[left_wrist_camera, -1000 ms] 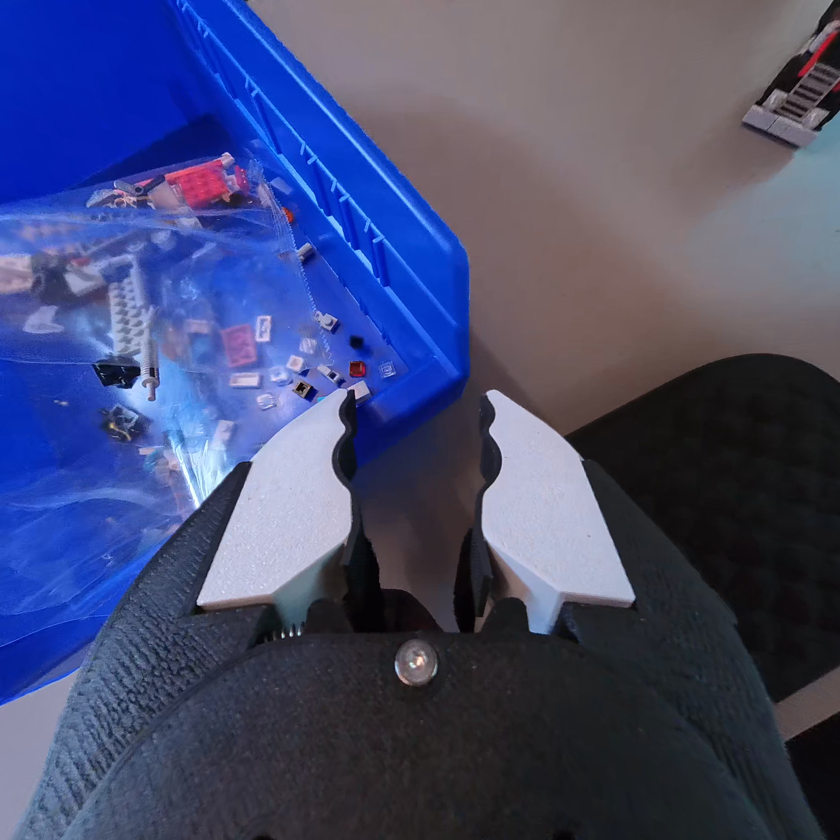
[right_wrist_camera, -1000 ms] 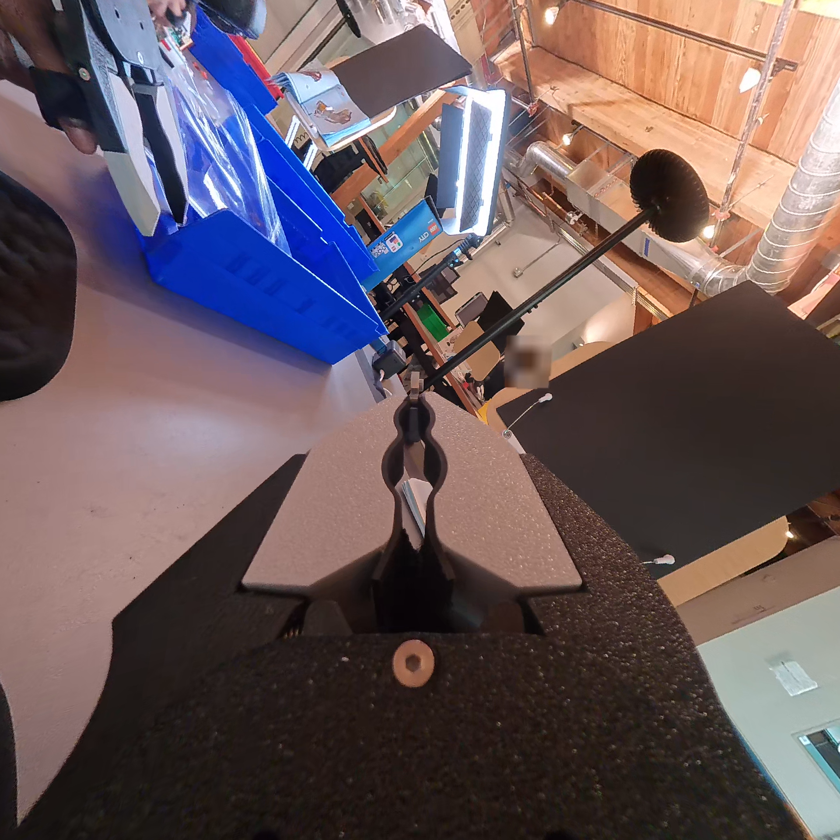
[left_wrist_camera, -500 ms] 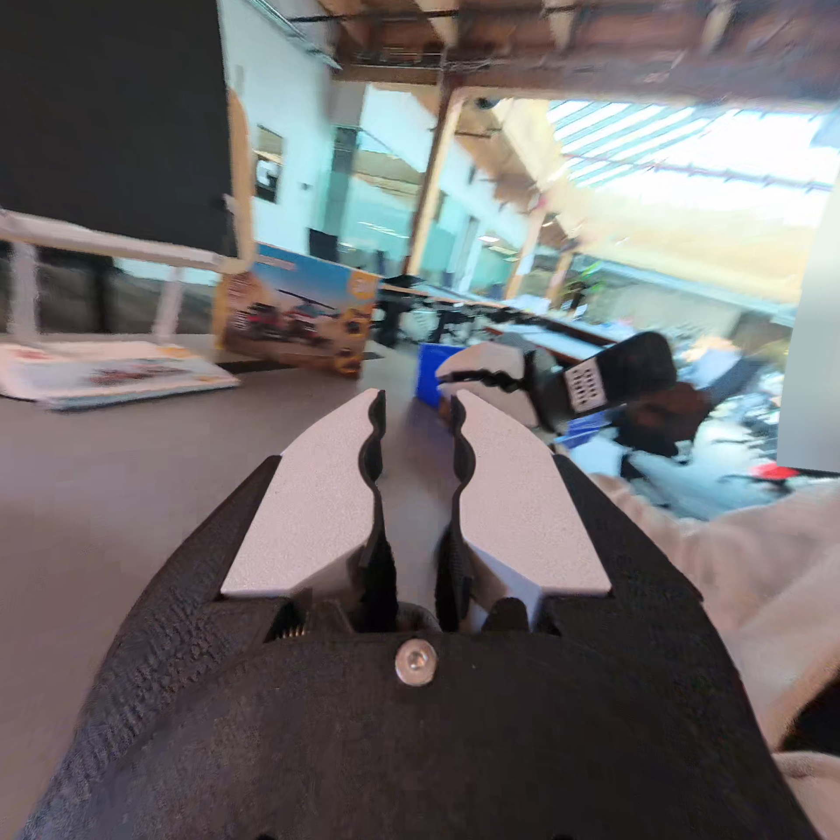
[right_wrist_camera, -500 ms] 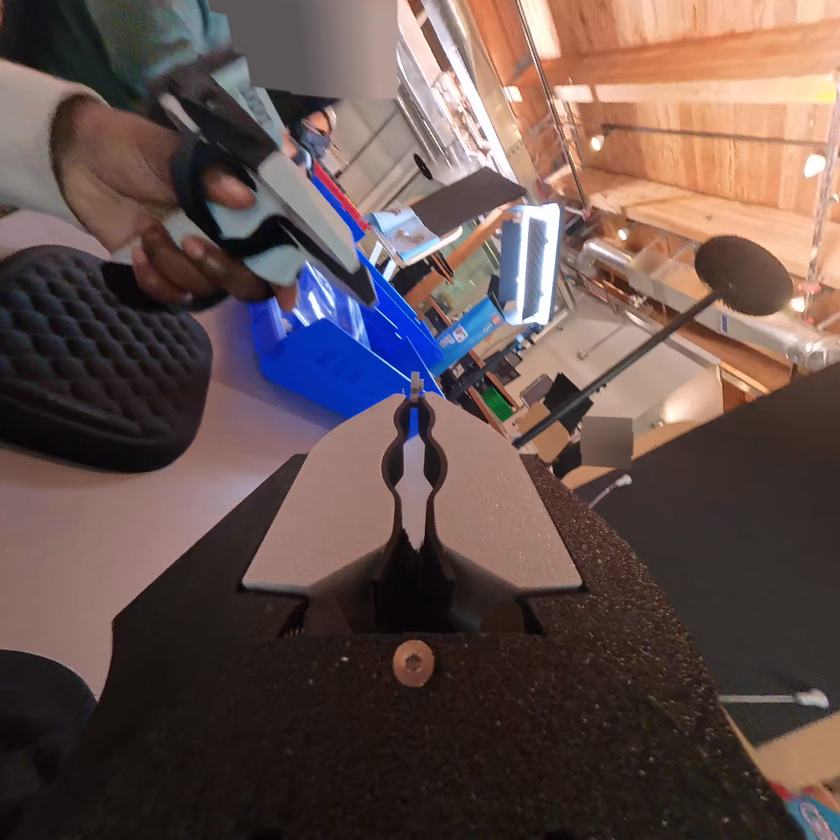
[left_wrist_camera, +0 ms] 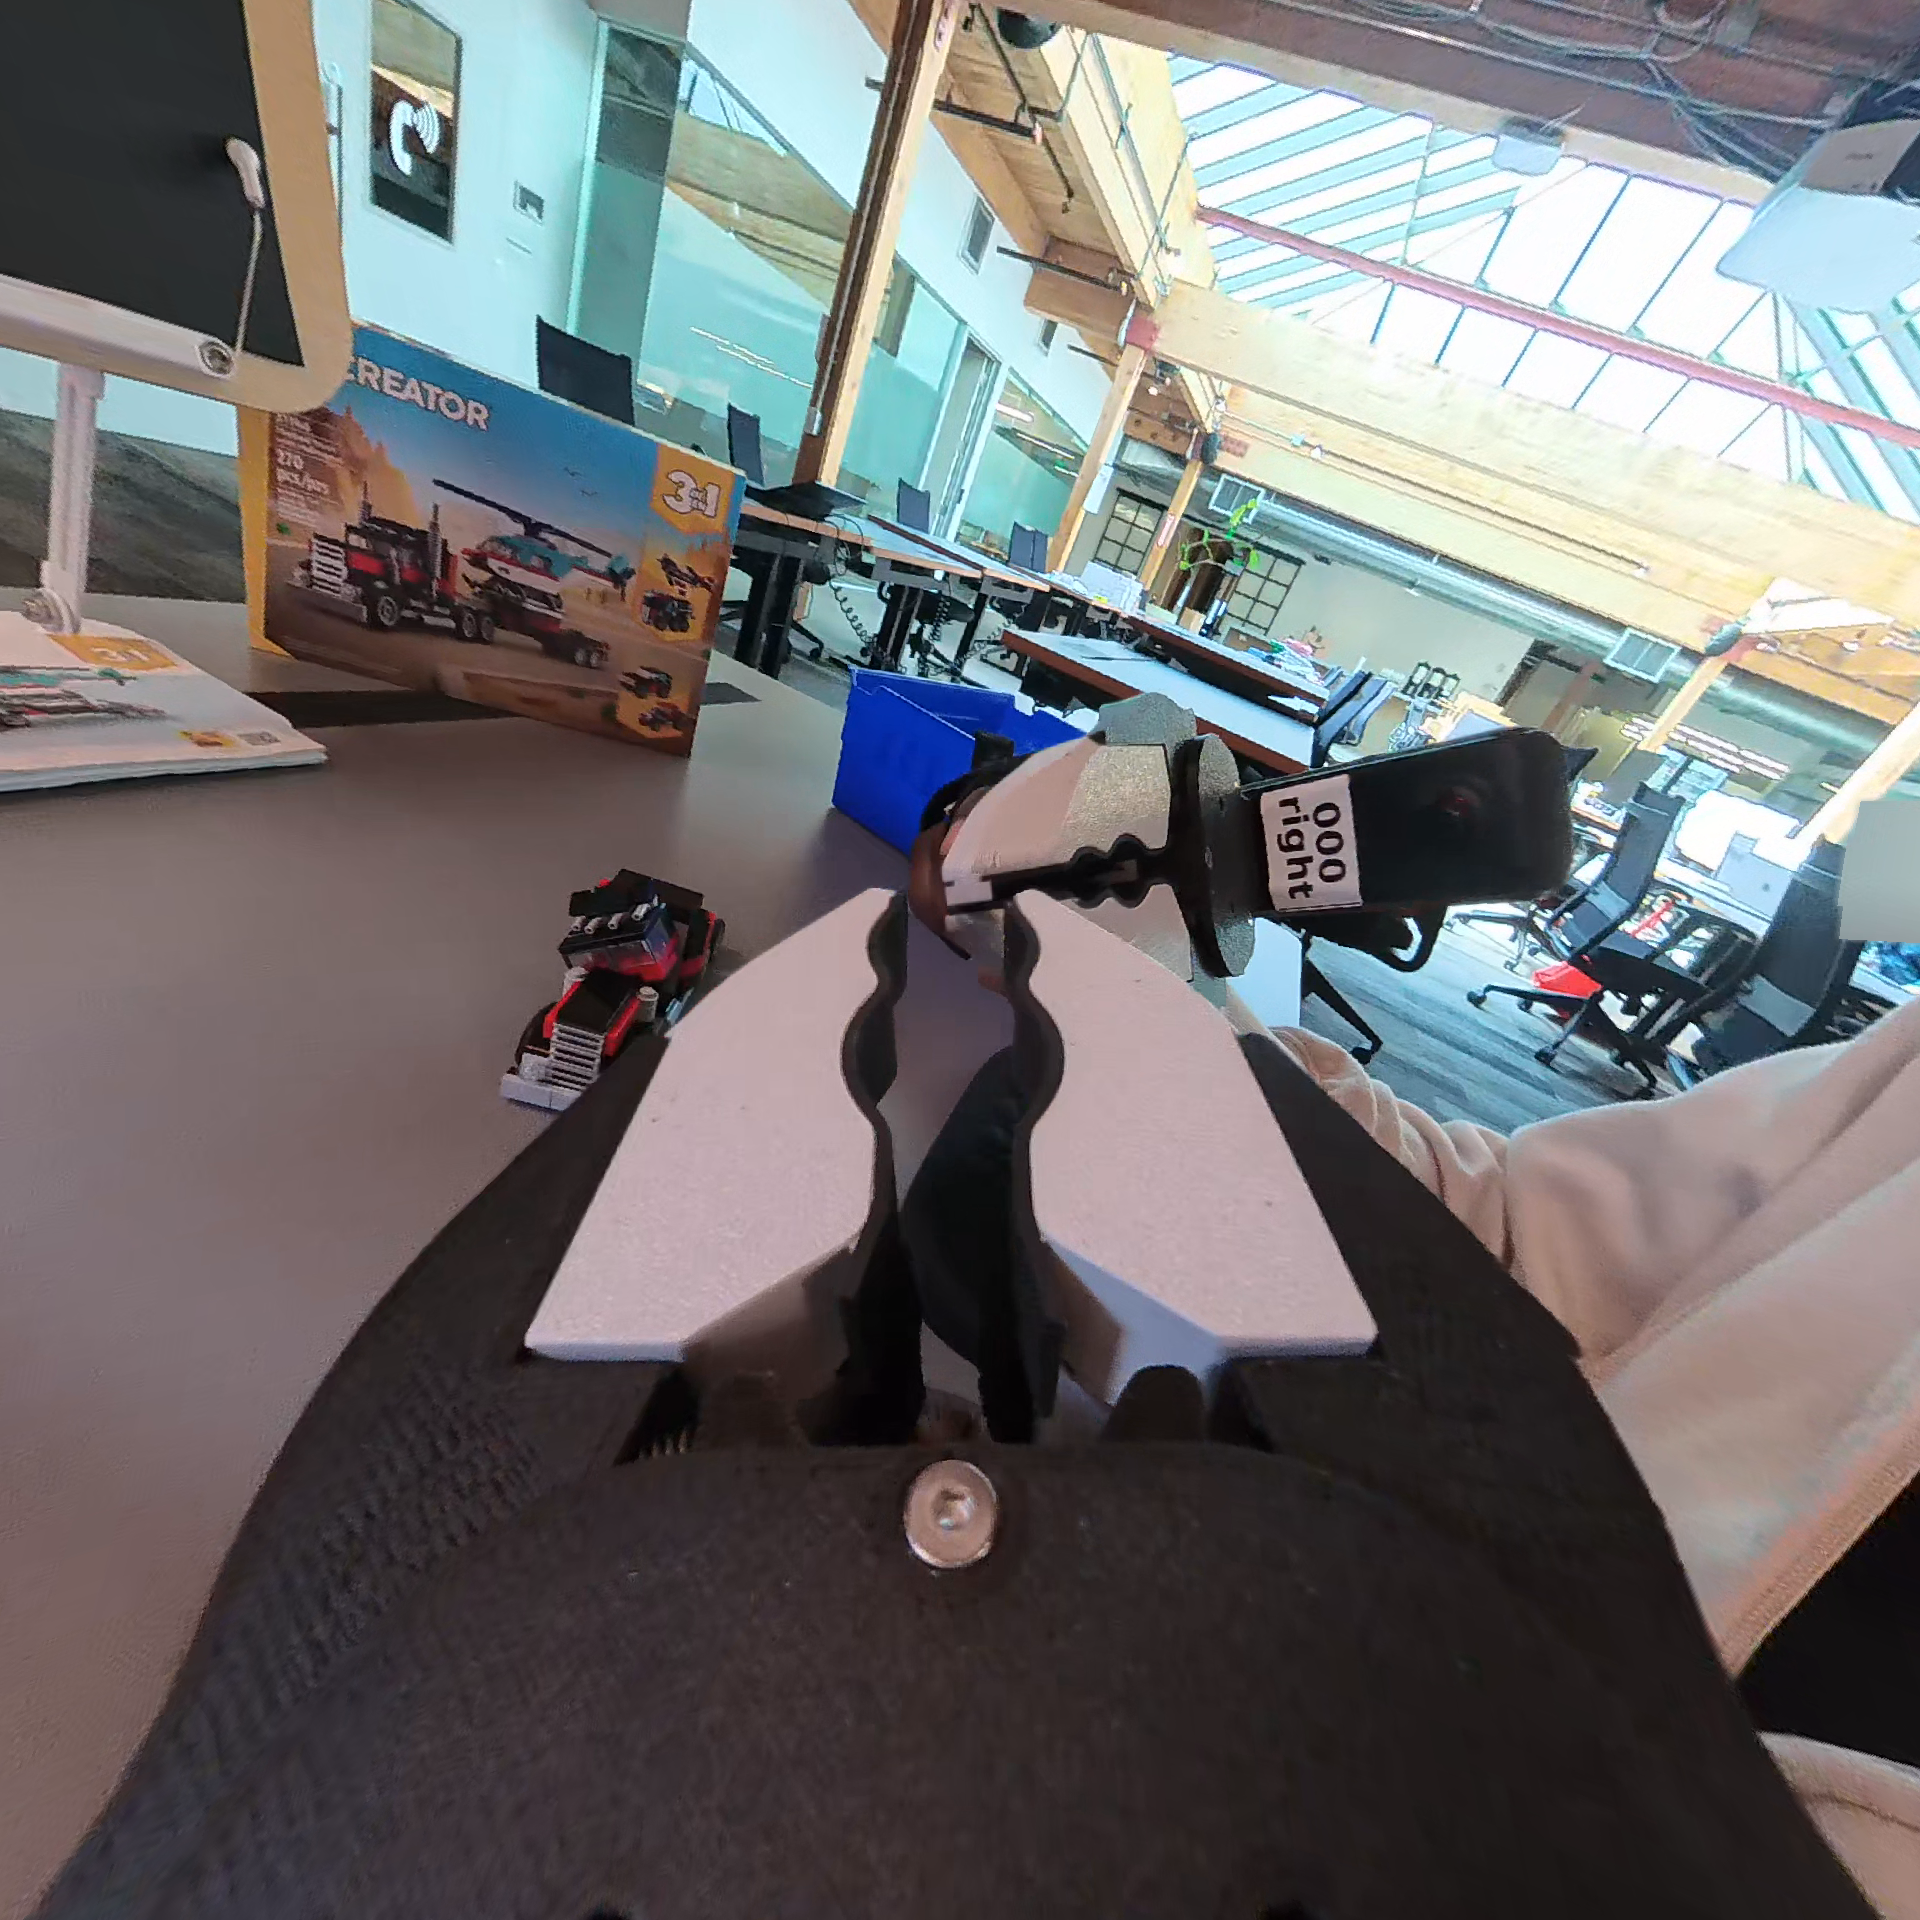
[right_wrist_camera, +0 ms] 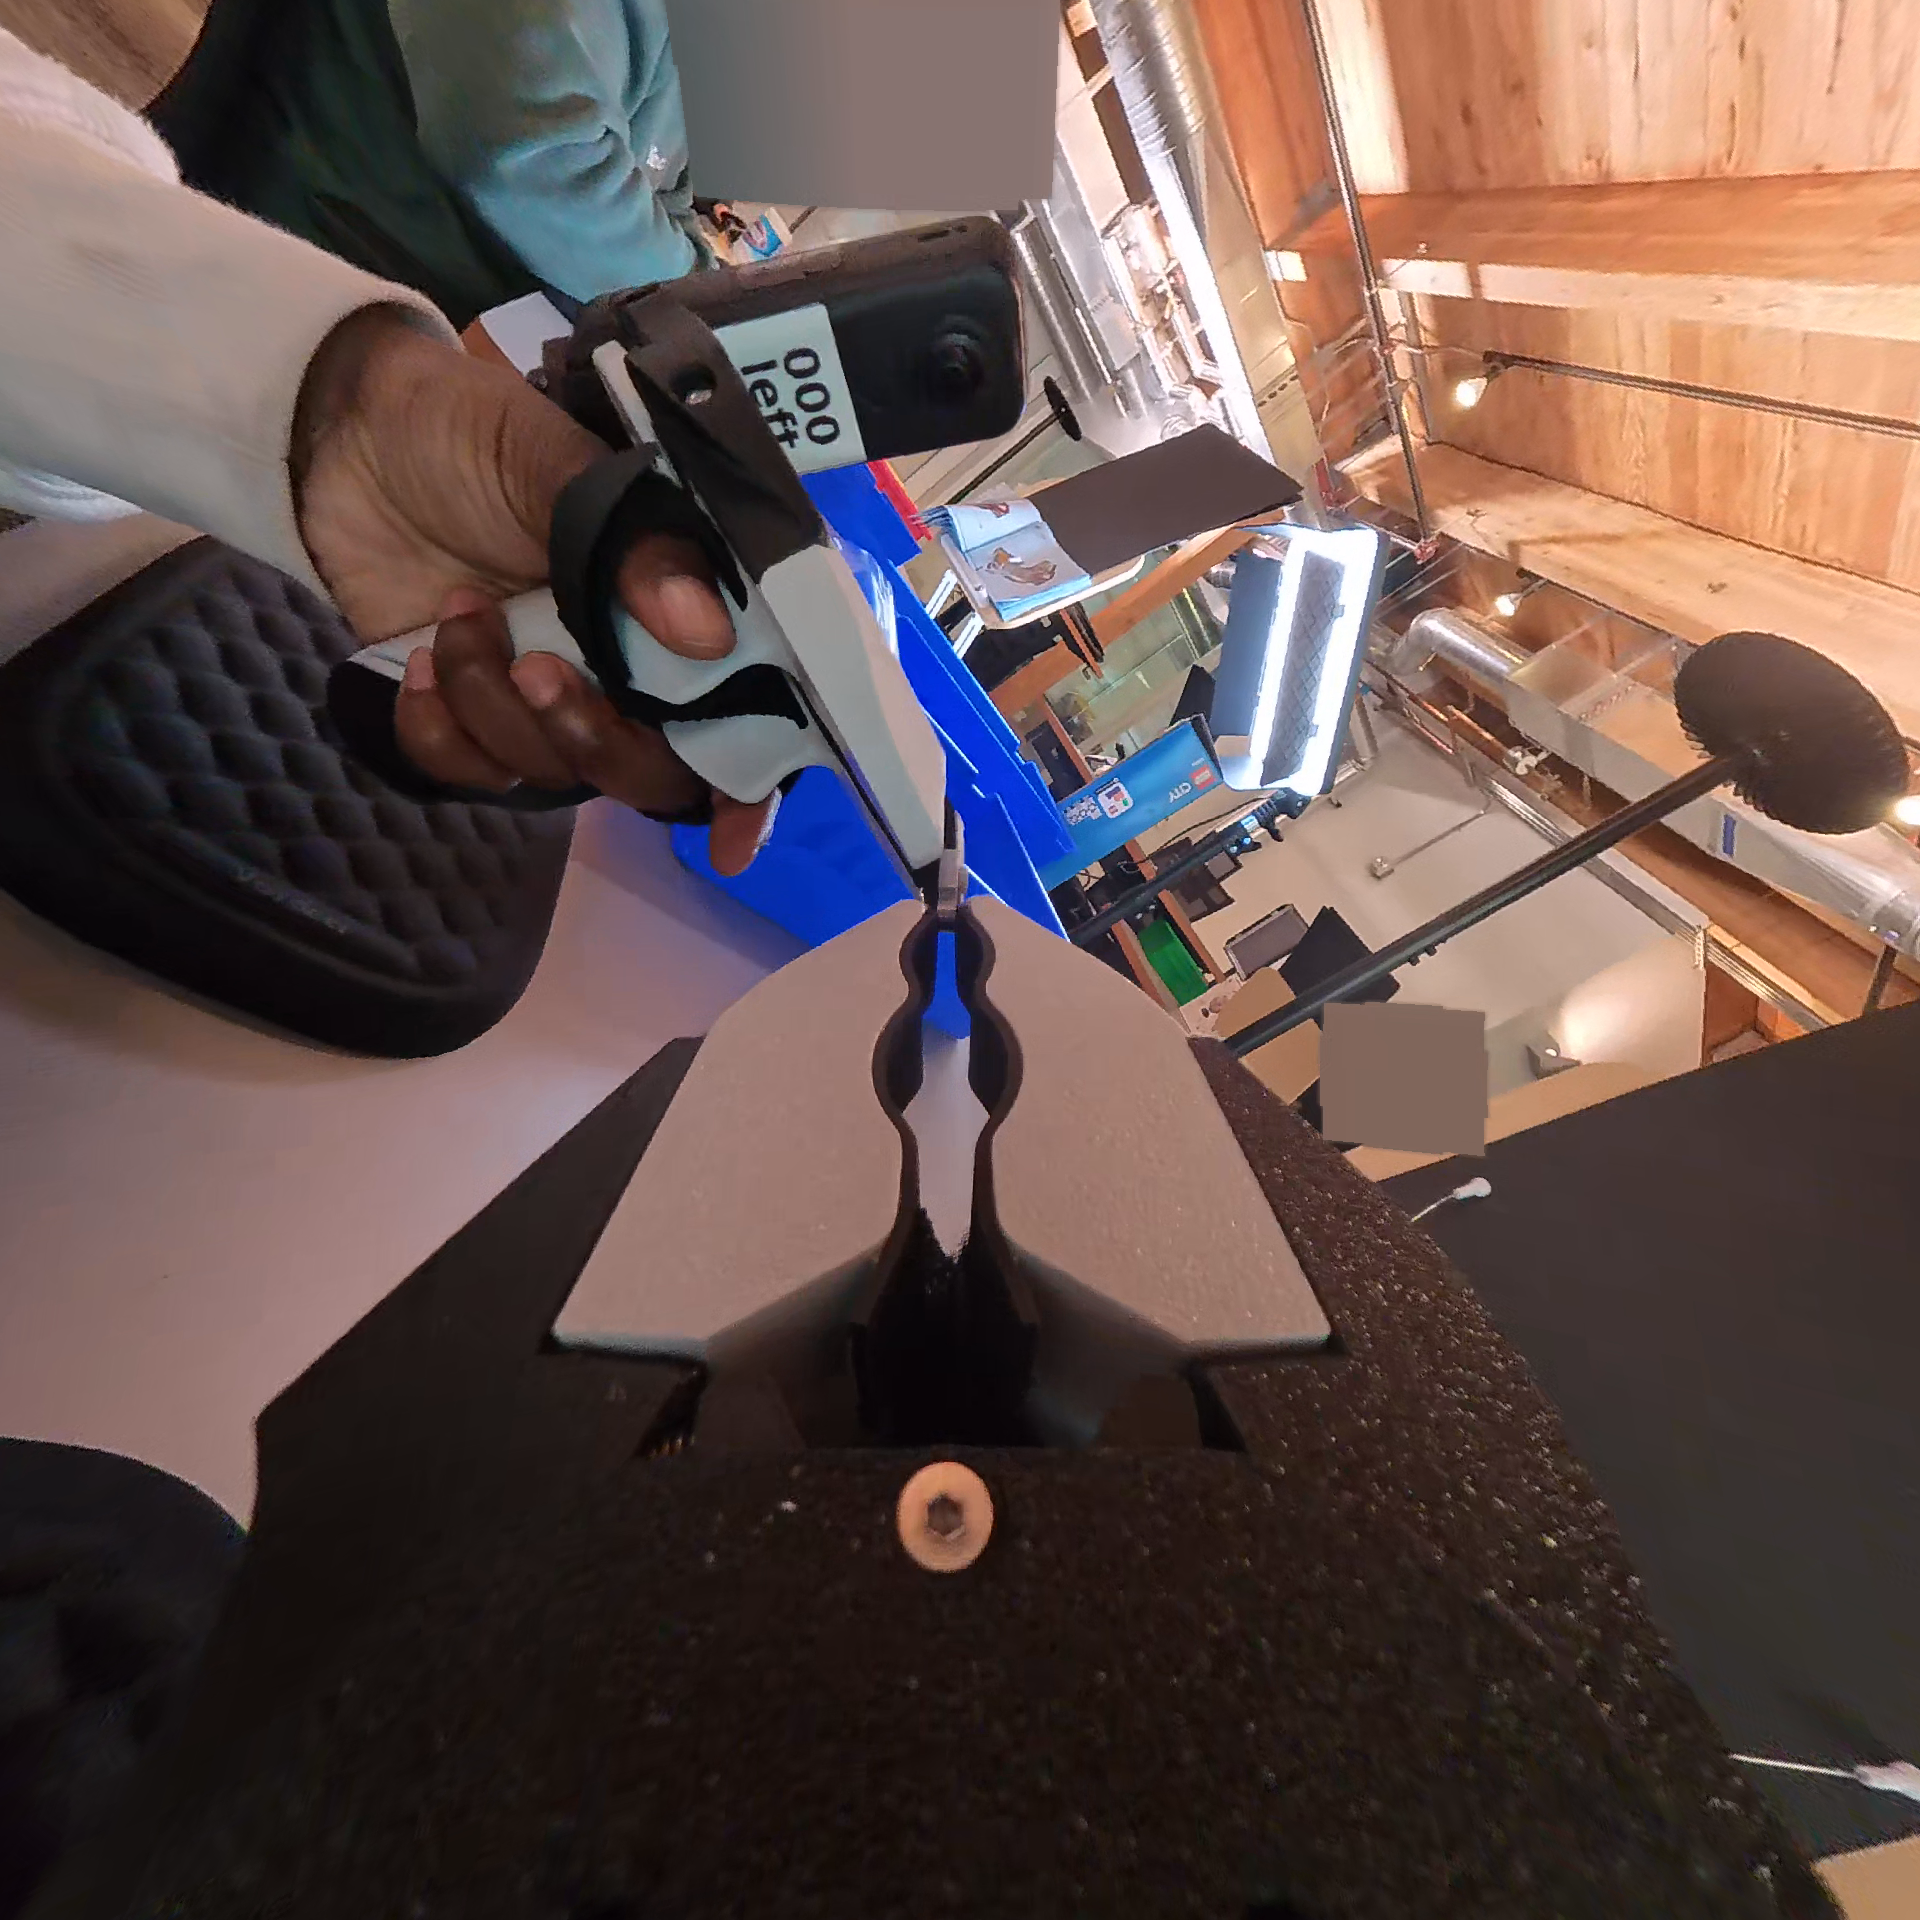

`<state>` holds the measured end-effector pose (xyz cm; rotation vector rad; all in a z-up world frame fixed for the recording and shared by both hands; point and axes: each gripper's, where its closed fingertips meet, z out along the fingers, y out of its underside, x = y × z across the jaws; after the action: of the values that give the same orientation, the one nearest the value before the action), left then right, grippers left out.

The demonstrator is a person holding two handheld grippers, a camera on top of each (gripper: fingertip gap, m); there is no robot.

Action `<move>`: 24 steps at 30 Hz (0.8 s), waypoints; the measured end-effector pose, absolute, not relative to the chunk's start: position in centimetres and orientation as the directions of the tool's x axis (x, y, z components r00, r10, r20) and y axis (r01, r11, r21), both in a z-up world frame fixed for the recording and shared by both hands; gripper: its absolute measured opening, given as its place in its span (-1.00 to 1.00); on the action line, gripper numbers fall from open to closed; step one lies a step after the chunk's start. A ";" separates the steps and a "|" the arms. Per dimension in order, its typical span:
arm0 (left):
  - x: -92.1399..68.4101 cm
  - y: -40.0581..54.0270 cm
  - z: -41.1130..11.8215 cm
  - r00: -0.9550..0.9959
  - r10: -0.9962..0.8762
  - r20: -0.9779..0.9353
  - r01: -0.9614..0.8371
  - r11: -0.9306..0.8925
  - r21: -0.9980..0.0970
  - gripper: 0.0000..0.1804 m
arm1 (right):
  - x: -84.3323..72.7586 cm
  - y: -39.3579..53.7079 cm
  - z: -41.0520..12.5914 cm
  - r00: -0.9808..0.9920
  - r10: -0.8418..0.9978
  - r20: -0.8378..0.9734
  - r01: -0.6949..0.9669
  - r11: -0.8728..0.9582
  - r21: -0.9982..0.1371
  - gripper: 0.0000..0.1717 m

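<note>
Now the right gripper [right_wrist_camera: 948, 914] is clamped on a small white piece [right_wrist_camera: 950, 885], above the grey table [left_wrist_camera: 260, 935]. Left gripper [left_wrist_camera: 956, 925] stands a bit apart w/ nothing pressed, tips just beside that piece; toy truck [left_wrist_camera: 613, 987] sits on the table nearby, blue bin [left_wrist_camera: 904, 748] behind.

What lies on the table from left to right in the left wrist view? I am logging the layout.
Open booklet → picture box → small red and black toy truck → blue bin → right gripper, its jaws shut on a small white piece.
</note>
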<state>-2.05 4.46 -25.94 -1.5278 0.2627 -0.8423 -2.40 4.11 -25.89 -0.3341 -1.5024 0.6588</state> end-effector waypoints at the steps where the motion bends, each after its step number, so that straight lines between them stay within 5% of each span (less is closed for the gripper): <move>1: -2.0 4.4 -25.9 0.696 -0.626 0.352 0.320 -0.169 -0.932 -0.82 | -2.4 4.0 -25.9 -0.063 0.589 0.806 -0.196 0.785 -0.588 -0.97; 11: -4.3 3.0 -25.1 0.756 -0.589 0.286 0.300 -0.077 -0.951 -0.91 | -2.5 4.4 -25.9 -0.057 0.625 0.779 -0.197 0.758 -0.622 -0.91; 16: -14.9 0.0 -24.6 0.984 -0.143 0.103 0.111 0.048 -0.993 -0.91 | -2.6 5.1 -25.8 -0.031 0.634 0.773 -0.169 0.759 -0.629 -0.92; 20: -23.2 -4.5 -25.5 0.979 0.201 0.021 0.025 -0.016 -1.000 -0.91 | -2.9 5.3 -26.2 -0.035 0.631 0.775 -0.146 0.764 -0.629 -0.92; 24: -28.2 -6.5 -27.6 0.935 0.353 -0.026 0.019 -0.122 -0.992 -0.91 | -3.0 5.6 -26.3 -0.028 0.641 0.767 -0.135 0.758 -0.638 -0.92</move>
<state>-28.24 -6.50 -27.61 -1.6765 -0.2866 0.2918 -3.04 5.57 -26.26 -0.4344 -1.4785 0.6532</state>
